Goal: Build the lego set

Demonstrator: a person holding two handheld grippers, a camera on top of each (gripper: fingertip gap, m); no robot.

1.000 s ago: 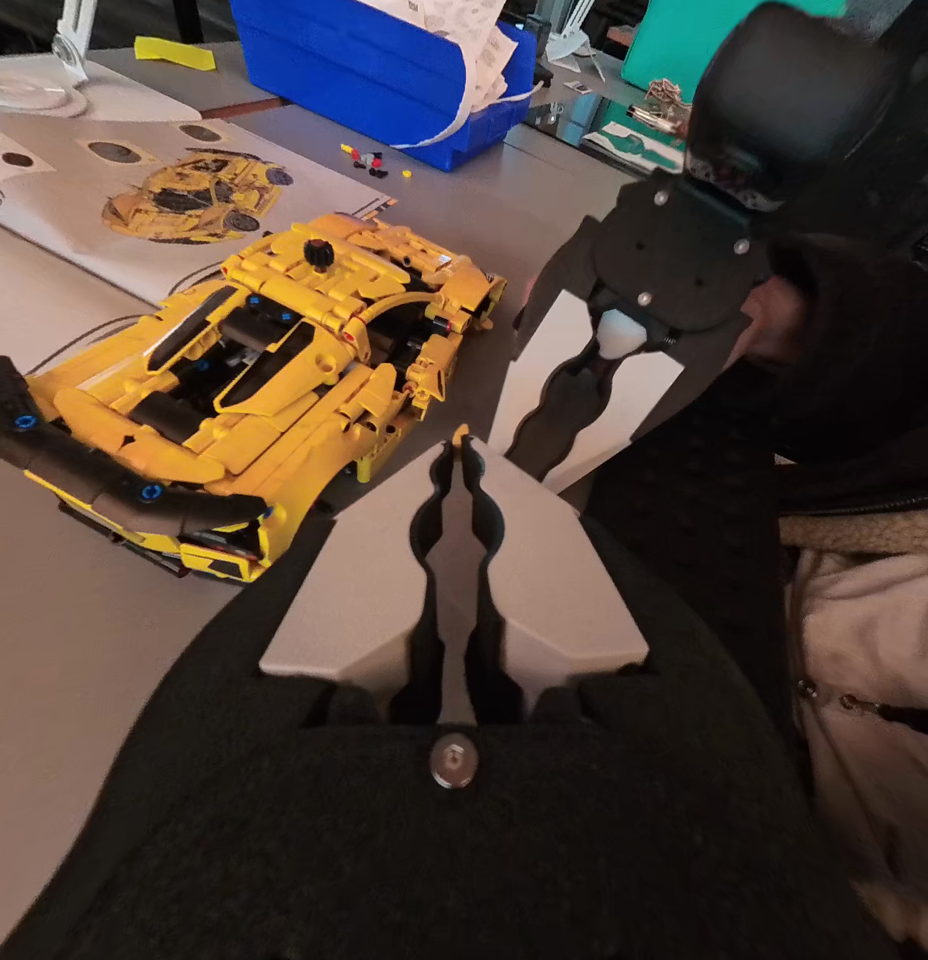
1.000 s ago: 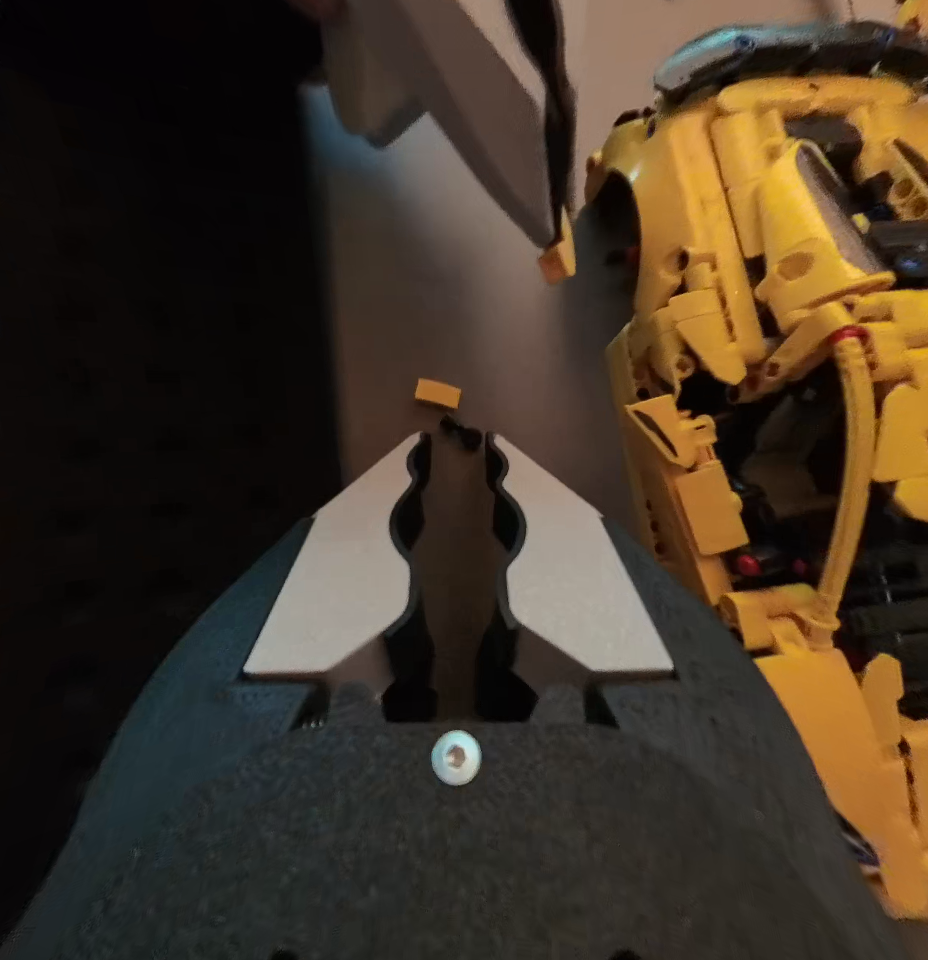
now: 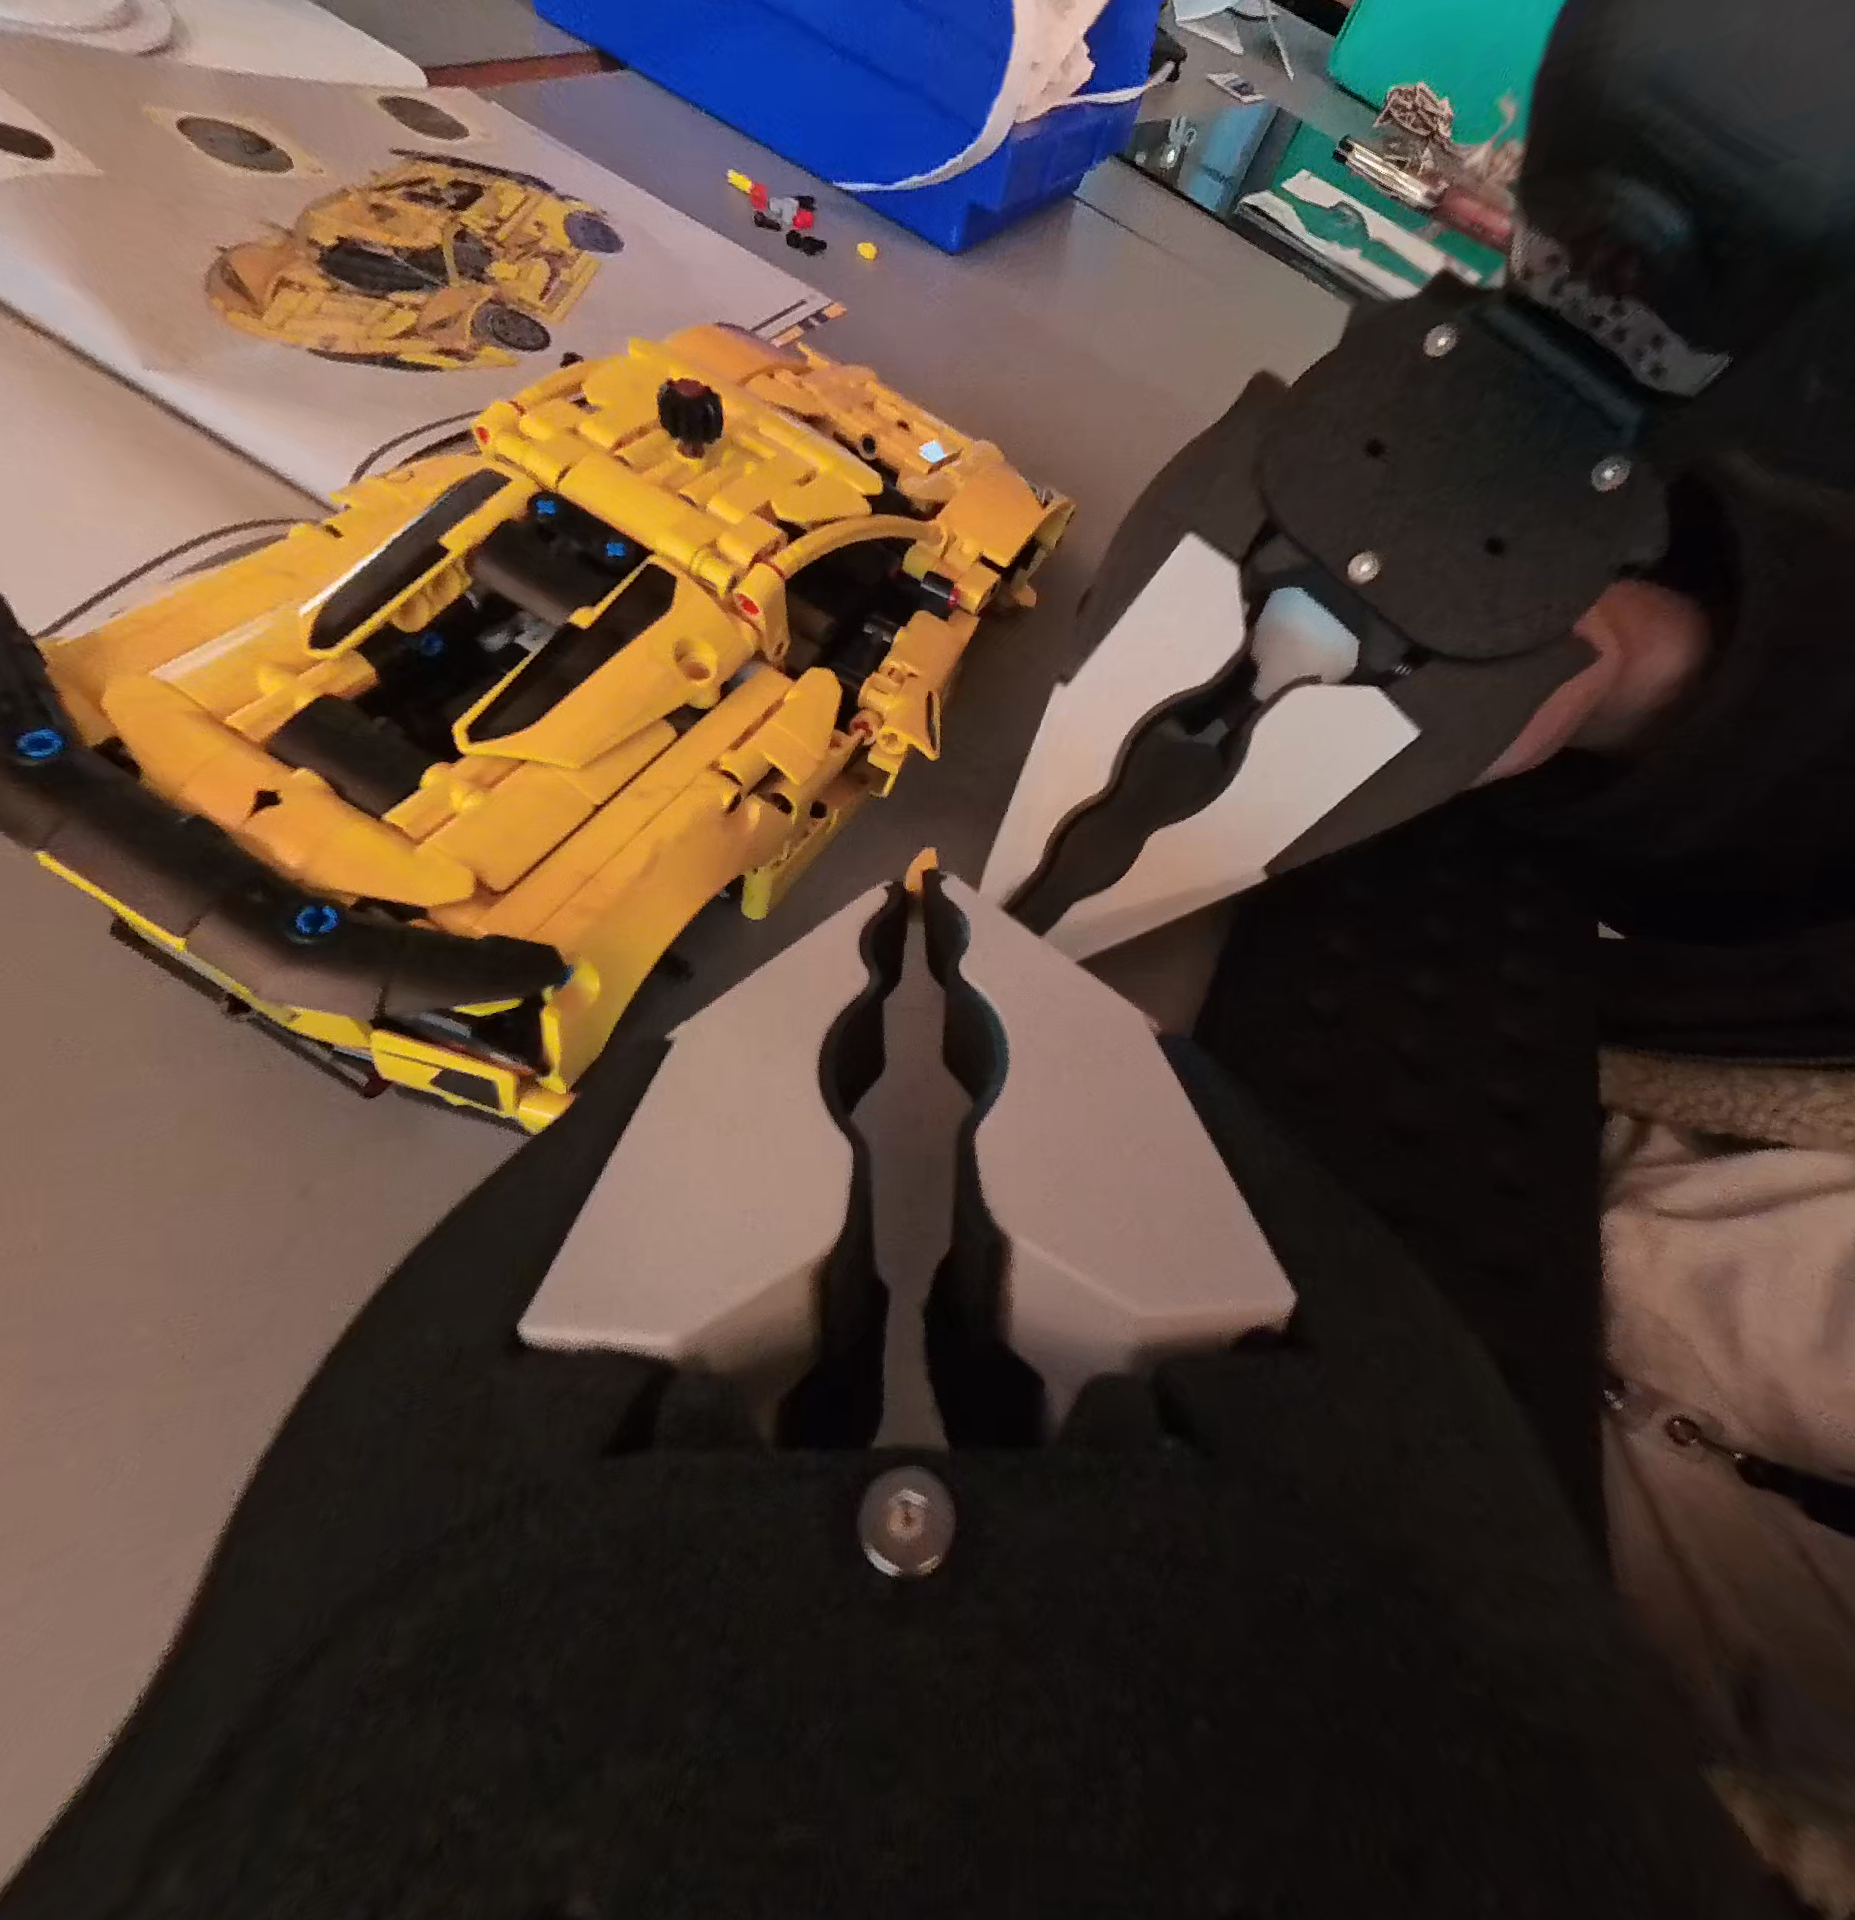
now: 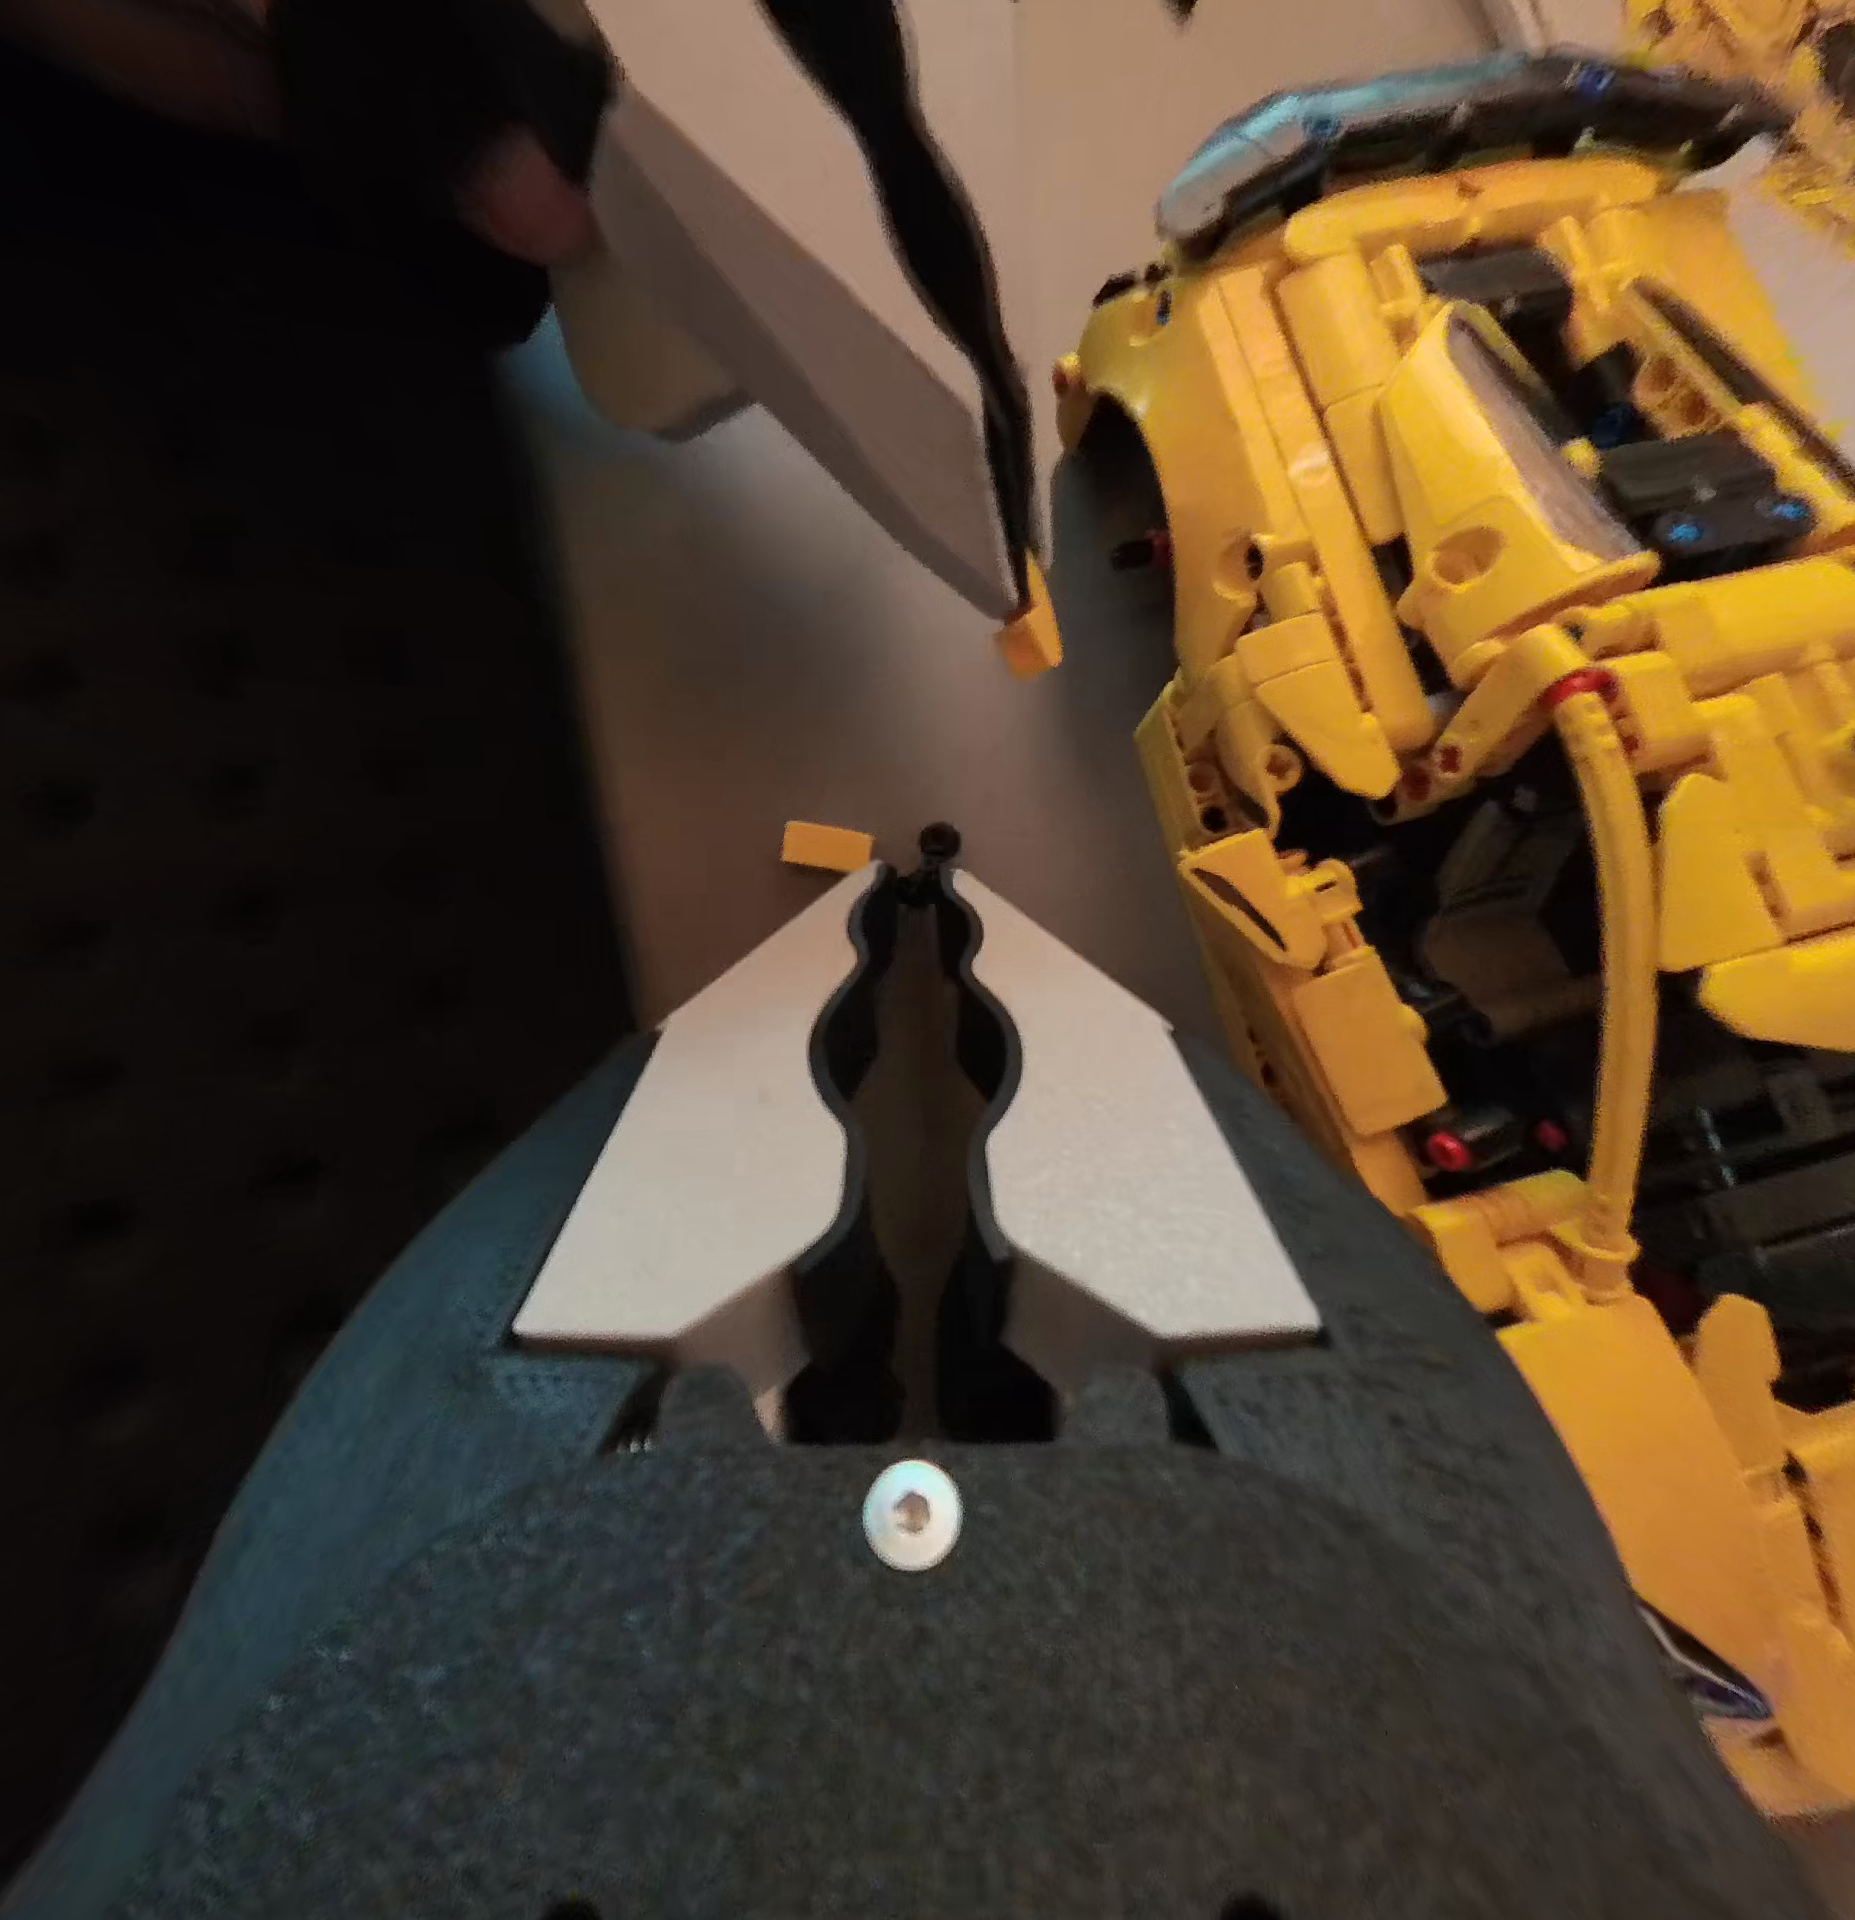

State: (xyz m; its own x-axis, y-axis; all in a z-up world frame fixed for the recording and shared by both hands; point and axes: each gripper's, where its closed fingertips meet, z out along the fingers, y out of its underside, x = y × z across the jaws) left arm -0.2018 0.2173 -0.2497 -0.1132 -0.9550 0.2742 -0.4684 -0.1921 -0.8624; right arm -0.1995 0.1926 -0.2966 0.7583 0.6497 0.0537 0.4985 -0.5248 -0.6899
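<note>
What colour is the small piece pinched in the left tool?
Yellow-orange. The small piece shows best in the right wrist view, at the left tool's tip.

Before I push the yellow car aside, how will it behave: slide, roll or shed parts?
The yellow car shows no wheels in its arches, so it would probably slide on the table, not roll. It is many clipped pieces with thin panels and a black rear wing, so a push there may pop parts off. Probably safest to push low on the body.
</note>
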